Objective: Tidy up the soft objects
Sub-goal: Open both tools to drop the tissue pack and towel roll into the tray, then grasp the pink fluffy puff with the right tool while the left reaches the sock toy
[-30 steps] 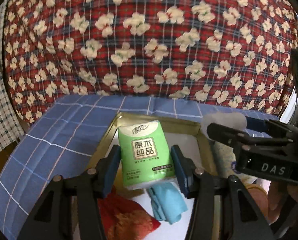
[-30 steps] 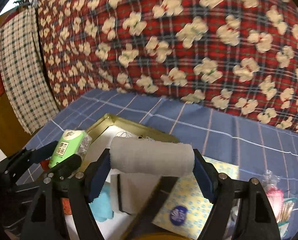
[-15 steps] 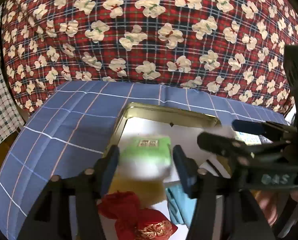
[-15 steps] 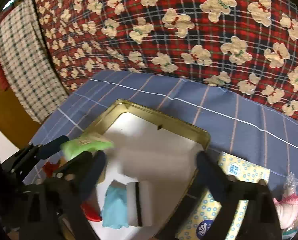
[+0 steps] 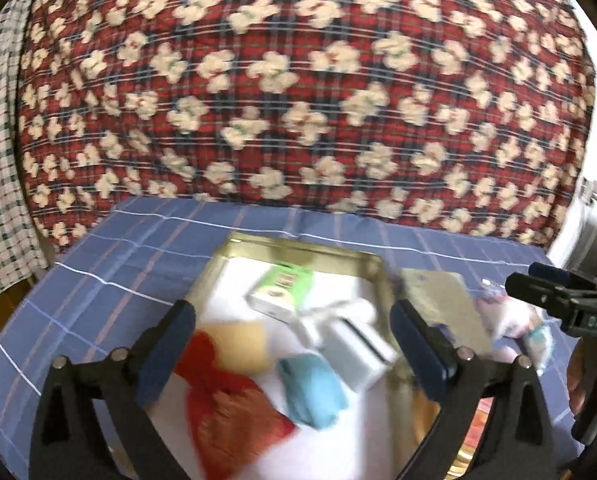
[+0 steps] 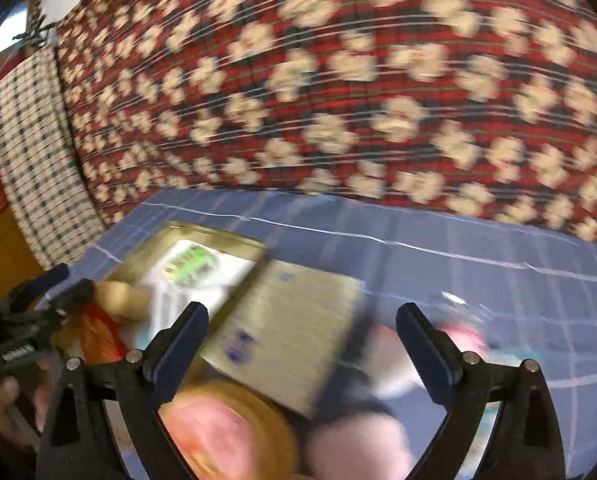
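Between the left tongs point(image 5: 292, 346) nothing is gripped now: their jaws are opening wide, whereas a second ago they clamped the green tissue pack point(image 5: 280, 292). That pack now lies loose in the gold tray point(image 5: 298, 246), on its white floor toward the far side, just beyond the pads. Beside it, to the right, lies the white cloth roll point(image 5: 340, 312), which the right tongs point(image 6: 302, 338) held a second ago; they too stand spread wide with nothing pressed between the pads. Nearer in the tray lie a white block with a dark stripe point(image 5: 358, 346), a blue cloth point(image 5: 312, 388), a red pouch point(image 5: 226, 400) and a yellow piece point(image 5: 240, 342). Right of the tray, on the blue checked sheet point(image 6: 458, 240), sits a yellow patterned packet point(image 6: 286, 328), now under the right tongs, which have swung right, away from the tray. Red floral bedding point(image 5: 298, 80) rises behind. Both views are blurred.
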